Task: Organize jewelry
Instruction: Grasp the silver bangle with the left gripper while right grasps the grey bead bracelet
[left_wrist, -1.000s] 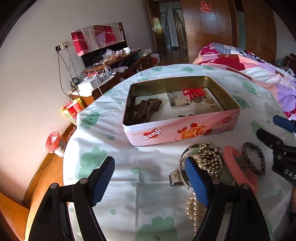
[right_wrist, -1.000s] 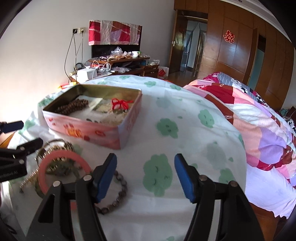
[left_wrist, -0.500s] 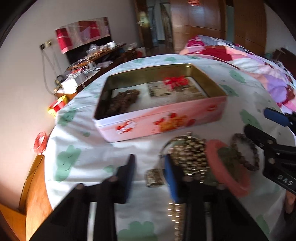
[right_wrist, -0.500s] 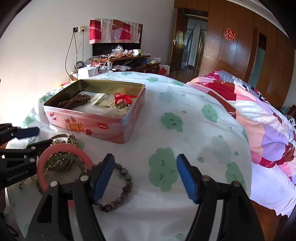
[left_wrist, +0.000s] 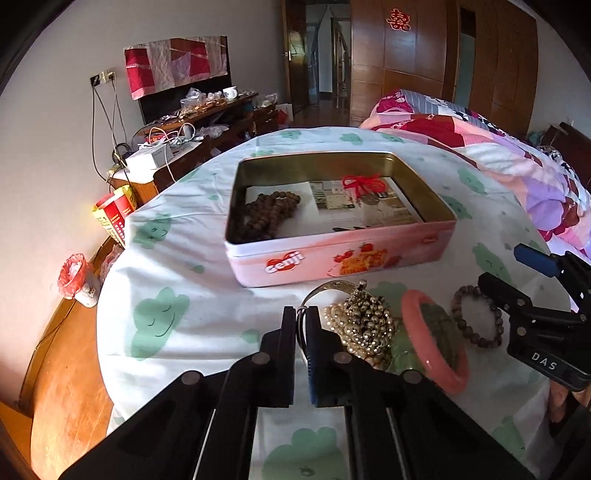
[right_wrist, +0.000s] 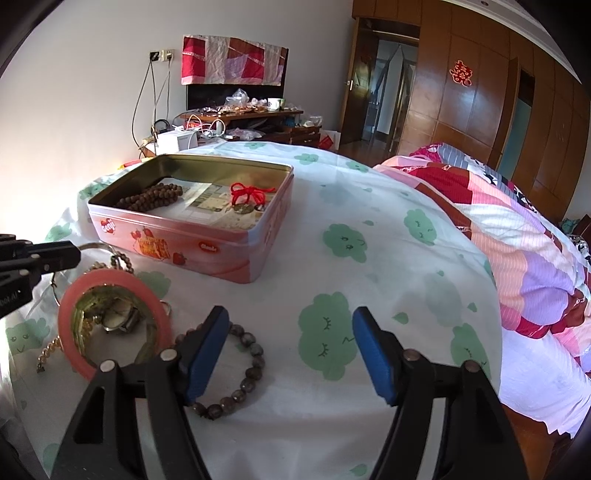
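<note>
An open pink tin (left_wrist: 332, 258) stands on the cloud-print cloth and holds a brown bead string (left_wrist: 269, 214) and a red-corded charm (left_wrist: 362, 184). In front of it lies a jewelry pile: gold beads (left_wrist: 365, 321), a pink bangle (left_wrist: 432, 354), a thin silver hoop (left_wrist: 328, 285) and a dark bead bracelet (left_wrist: 476, 317). My left gripper (left_wrist: 301, 314) is shut on the hoop's thin wire at the pile's left edge. My right gripper (right_wrist: 290, 317) stands open over bare cloth, its left finger above the dark bead bracelet (right_wrist: 243, 369). A watch (right_wrist: 118, 317) lies inside the pink bangle (right_wrist: 110, 280).
A bed with a patchwork quilt (right_wrist: 498, 221) runs along the right. A cluttered wooden desk (left_wrist: 207, 110) stands at the back wall. A bin with a red bag (left_wrist: 74, 277) sits on the wood floor beyond the table's left edge.
The left jaws went from wide open to shut, closing at the pile's left edge on the hoop's wire. The right gripper stayed where it was, still open.
</note>
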